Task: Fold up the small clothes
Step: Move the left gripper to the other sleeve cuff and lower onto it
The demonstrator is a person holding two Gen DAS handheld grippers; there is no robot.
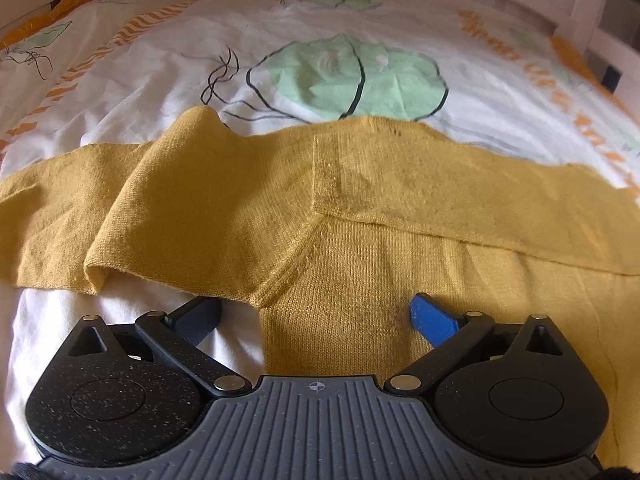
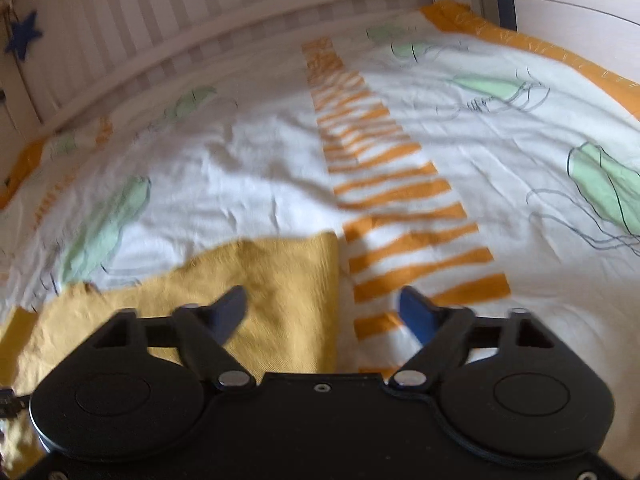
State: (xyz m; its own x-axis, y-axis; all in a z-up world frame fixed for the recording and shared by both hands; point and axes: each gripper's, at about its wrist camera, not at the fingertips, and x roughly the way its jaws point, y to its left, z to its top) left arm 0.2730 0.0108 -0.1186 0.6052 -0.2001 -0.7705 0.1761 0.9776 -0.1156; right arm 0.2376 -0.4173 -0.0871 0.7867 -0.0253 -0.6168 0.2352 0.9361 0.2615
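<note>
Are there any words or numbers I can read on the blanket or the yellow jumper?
Bedcover: orange marks that may be lettering, too blurred and stretched to read.
Yellow jumper: no words or label showing.
Left gripper and right gripper: no text, only a small crosshair sign on the left one.

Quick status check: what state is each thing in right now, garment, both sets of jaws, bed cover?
Mustard knit garment: spread on the bed, sleeve folded across, not held.
Left gripper: jaws open, hovering over the garment.
Right gripper: jaws open, nothing gripped.
Bed cover: laid out, lightly creased.
</note>
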